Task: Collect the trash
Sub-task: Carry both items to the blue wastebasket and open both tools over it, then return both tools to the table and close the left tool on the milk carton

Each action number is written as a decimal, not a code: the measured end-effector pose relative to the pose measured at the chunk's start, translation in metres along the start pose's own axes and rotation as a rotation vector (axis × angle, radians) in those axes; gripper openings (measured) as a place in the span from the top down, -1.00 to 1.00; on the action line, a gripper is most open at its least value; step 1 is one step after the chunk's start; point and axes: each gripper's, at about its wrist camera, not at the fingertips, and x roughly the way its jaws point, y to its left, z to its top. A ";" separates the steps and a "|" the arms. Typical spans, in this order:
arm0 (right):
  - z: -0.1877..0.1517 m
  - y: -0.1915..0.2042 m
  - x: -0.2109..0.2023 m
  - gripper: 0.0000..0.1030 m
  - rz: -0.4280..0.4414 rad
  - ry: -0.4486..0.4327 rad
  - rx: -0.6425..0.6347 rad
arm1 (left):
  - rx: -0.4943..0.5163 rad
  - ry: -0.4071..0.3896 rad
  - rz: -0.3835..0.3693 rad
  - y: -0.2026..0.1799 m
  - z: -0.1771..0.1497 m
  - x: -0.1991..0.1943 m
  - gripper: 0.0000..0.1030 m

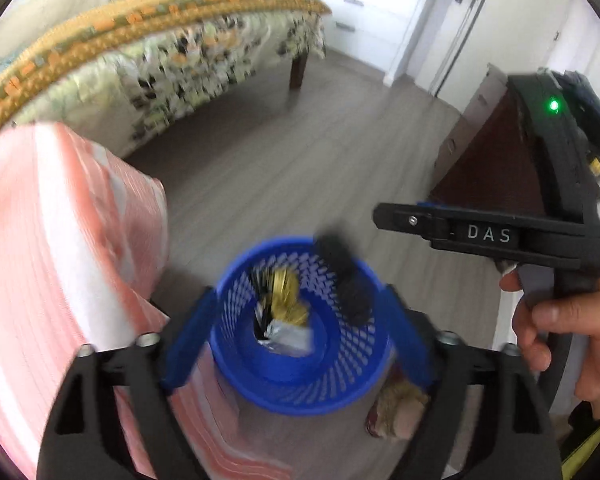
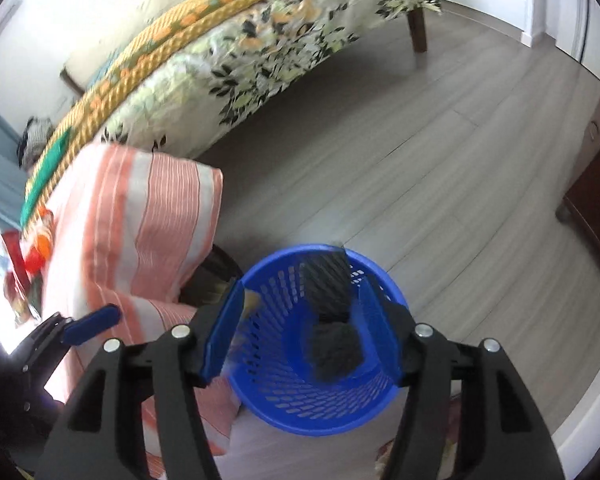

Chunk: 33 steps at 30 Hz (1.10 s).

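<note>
Over the blue basket point(image 1: 300, 344) by the bed: our left gripper point(image 1: 300, 336), jaws spread, nothing between; our right gripper point(image 2: 300, 332), jaws parted, black sock-like trash point(image 2: 332, 320) apparently dropping inside; gold and silver wrappers point(image 1: 286, 308) already binned.

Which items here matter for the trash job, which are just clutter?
Job:
blue mesh bin
dark crumpled items dropping into the bin
gold and silver wrappers inside the bin
left gripper, right gripper, both open

Clutter:
striped pillow
bed
wooden cabinet
</note>
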 end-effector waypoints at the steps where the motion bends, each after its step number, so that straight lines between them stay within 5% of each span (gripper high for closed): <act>1: 0.001 0.001 -0.009 -0.30 -0.001 -0.027 -0.002 | 0.004 -0.032 0.001 0.000 -0.001 -0.008 -0.82; 7: -0.006 0.034 -0.066 -0.59 -0.062 -0.233 -0.077 | 0.051 -0.173 0.018 0.001 -0.020 -0.078 -0.90; 15: -0.058 0.113 -0.105 -0.75 -0.076 -0.430 -0.251 | 0.017 -0.205 0.035 0.034 -0.082 -0.146 -0.90; 25: -0.141 0.235 -0.057 -0.75 0.015 -0.323 -0.457 | -0.092 -0.177 0.382 0.125 -0.172 -0.198 -0.90; 33: -0.191 0.325 -0.020 -0.75 0.076 -0.210 -0.568 | -0.282 -0.162 0.485 0.211 -0.220 -0.239 -0.90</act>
